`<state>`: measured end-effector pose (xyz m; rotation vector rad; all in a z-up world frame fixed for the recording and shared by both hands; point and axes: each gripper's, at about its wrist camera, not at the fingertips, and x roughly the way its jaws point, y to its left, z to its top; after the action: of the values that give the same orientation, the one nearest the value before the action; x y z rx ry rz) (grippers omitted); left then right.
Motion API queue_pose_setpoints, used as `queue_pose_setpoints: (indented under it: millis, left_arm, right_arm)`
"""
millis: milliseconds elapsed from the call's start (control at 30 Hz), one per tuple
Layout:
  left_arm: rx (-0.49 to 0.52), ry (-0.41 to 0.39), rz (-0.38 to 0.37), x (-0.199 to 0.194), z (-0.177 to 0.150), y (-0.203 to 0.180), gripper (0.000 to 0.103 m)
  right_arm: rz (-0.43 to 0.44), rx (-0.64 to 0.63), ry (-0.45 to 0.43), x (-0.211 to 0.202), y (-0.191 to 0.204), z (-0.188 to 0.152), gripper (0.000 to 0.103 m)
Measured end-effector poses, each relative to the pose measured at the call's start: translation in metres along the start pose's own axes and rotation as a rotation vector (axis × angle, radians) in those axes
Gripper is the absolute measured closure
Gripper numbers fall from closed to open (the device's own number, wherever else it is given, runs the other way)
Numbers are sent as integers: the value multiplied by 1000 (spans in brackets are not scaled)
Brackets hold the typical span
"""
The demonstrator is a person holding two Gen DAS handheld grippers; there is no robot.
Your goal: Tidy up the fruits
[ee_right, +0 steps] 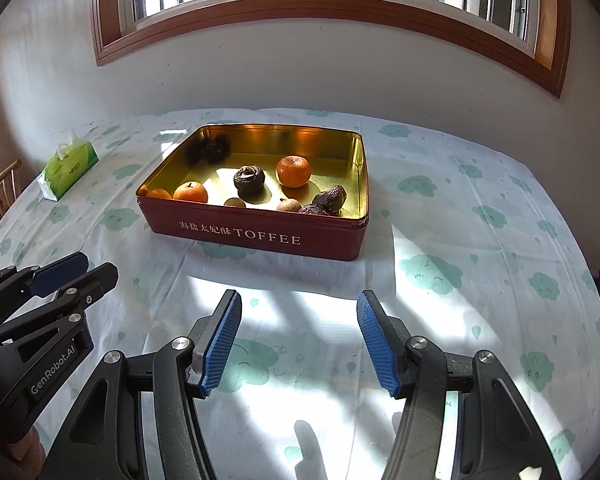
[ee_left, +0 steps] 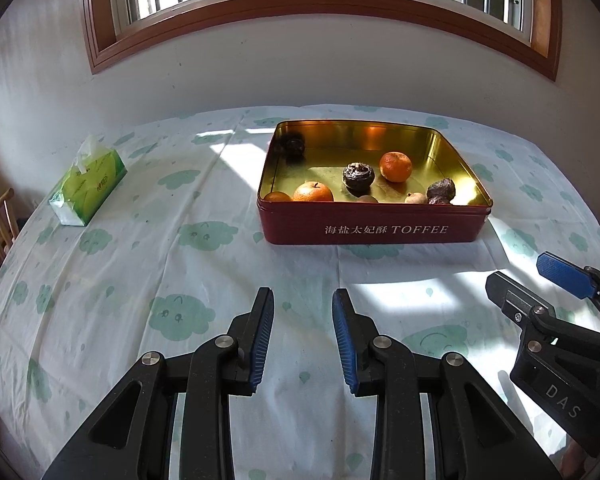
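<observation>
Tissues in a green soft pack [ee_left: 87, 184] sit far left on the table, well apart from the fruit and likely irrelevant to the sorting. Next comes the left gripper [ee_left: 303, 338], hovering low over the cloud-printed tablecloth [ee_left: 180, 236] with its ribbed blue pads a narrow gap apart and nothing between them. Straight ahead of it stands the red toffee tin [ee_left: 374, 229], lid off, its gold inside glossy enough to mirror the fruit.

Every fruit visible lies inside that tin. Two smooth mandarins [ee_left: 313, 192] press against the near-left wall, probably rolled or set there together. A dark, wrinkled, shrivelled round fruit [ee_left: 358, 176] sits mid-floor, and a third mandarin [ee_left: 396, 166] rests just beyond it to the right. Two small tan round fruits [ee_right: 288, 205] lie along the near wall; I cannot tell their kind. Two dark shrivelled pieces [ee_right: 331, 199] crowd the near-right corner, touching each other. A dark, blurred shape sits in the far-left corner.

Rightmost, the right gripper [ee_right: 299, 338] hangs above the sunlit cloth with its textured blue pads spread wide and empty, seemingly ready for a rounder, larger fruit such as a mandarin.
</observation>
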<state>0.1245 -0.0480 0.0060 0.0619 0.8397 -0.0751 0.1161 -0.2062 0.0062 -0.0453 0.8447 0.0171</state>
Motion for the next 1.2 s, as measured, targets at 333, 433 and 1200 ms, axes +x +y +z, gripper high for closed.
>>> queue_pose_setpoints:
  millis: [333, 433, 1200]
  left_arm:
    - [-3, 1, -6, -1, -1, 1, 71]
    - [-3, 3, -7, -2, -2, 1, 71]
    - [-7, 24, -12, 4, -6, -2, 71]
  right_arm:
    - [1, -3, 0, -1, 1, -2, 46]
    - [-2, -4, 0, 0, 2, -2, 46]
    - [-1, -14, 18, 4, 3, -3, 46]
